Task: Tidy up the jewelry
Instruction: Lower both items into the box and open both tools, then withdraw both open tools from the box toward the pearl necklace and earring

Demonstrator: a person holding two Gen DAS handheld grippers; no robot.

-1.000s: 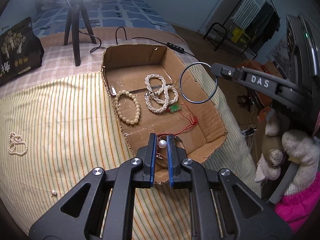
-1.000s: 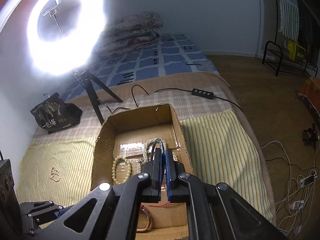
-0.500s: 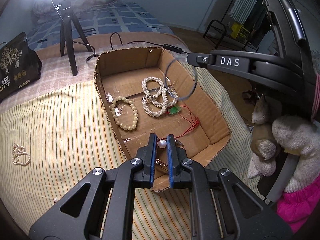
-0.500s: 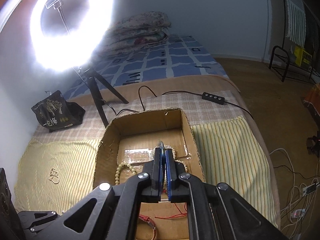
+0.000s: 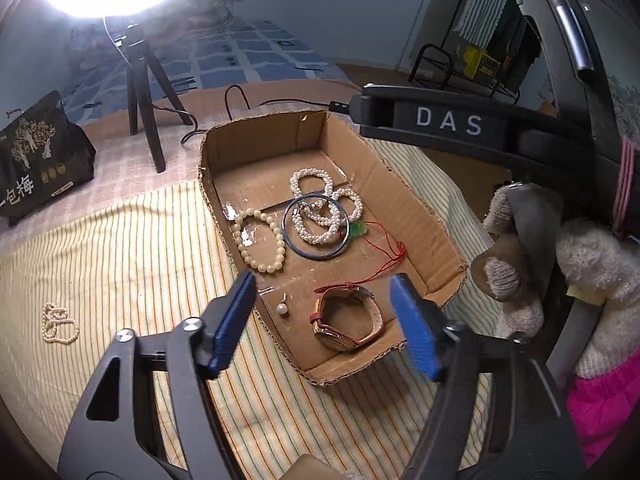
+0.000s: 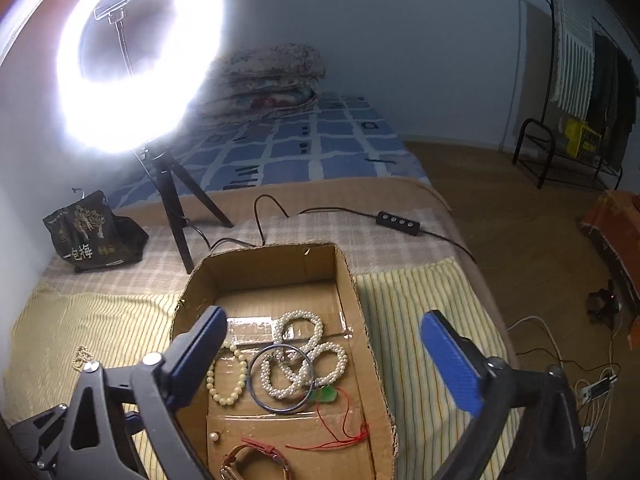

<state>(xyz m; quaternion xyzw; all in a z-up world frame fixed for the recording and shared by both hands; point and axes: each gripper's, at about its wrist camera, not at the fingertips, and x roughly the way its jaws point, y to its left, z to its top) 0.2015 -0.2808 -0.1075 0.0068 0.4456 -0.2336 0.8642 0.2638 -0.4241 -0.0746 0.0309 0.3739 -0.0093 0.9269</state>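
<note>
Both my jaws stand spread wide and empty: the left gripper point(image 5: 324, 324) low centre of its view, the right gripper point(image 6: 320, 356) likewise. The jewelry lies mostly inside the cardboard box point(image 5: 416, 208): blue bangle point(image 5: 316, 226) overlapping the pearl bracelets point(image 5: 320, 204), a loose pearl point(image 5: 282, 309) and a watch point(image 5: 346, 320) near the front wall.

Risk, in my judgement: one pearl strand point(image 5: 58, 322) remains on the striped cloth point(image 5: 120, 264) at lower left; soft fabric could bunch under my fingertips. The box's frayed walls could catch a jaw on entry. Room is open above the box and over the cloth at left.
</note>
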